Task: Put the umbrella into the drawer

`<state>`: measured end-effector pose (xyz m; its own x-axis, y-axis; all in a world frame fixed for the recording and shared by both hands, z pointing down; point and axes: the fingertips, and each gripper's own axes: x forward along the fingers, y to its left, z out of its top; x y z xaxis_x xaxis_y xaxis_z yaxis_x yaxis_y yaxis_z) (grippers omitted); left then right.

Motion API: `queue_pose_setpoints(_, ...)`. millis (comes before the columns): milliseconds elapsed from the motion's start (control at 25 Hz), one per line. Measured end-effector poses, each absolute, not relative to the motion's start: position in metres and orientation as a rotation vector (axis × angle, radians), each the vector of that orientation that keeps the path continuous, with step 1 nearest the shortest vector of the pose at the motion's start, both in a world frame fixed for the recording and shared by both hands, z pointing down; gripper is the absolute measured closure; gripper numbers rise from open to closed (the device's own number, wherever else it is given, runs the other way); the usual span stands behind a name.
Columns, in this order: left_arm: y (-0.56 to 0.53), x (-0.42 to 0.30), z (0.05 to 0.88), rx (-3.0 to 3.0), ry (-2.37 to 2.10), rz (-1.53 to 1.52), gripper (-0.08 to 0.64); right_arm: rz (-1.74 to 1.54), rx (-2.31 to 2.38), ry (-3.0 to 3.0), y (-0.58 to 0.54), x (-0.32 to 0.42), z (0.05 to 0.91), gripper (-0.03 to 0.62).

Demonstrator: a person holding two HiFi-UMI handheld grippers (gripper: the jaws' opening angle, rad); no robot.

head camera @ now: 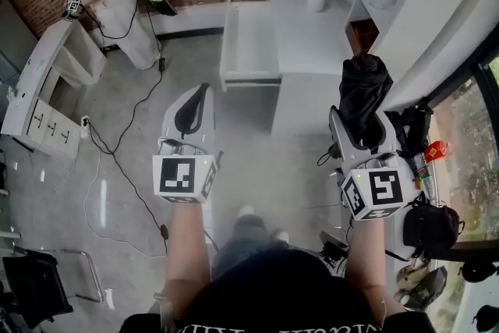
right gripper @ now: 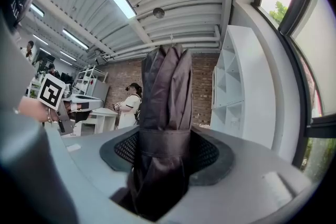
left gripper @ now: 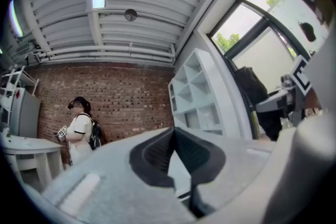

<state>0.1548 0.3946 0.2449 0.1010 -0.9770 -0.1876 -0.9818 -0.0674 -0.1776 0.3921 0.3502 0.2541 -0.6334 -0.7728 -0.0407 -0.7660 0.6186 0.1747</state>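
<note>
Black fabric of the folded umbrella (right gripper: pixel 165 113) fills the right gripper (right gripper: pixel 165 152), whose jaws pinch it at the strap band. Most of the bundle sticks out beyond the jaws. The left gripper (left gripper: pixel 173 152) is pressed together with nothing in it. In the head view, the open white drawer (head camera: pixel 248 43) stands ahead, well apart from the umbrella (head camera: pixel 364 93), pulled out of the white cabinet (head camera: pixel 300 35).

I think the risk is slipping, because the smooth cloth may slide between the pads. The long free end could also hit the drawer's front edge if it comes in too low.
</note>
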Motion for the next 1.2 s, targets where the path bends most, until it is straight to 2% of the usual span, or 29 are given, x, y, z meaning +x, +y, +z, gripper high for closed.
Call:
queue_pose_setpoints(520,0.361,0.066,0.241,-2.117,1.917,0.027,0.56,-0.288,1.348,-2.829,0.313,0.303,0.244,0.339)
queue_pose_setpoints(1200,0.283,0.016,0.246,-2.114,1.919,-0.019,0.56,-0.239,1.339,-2.82,0.231,0.248,0.254,0.339)
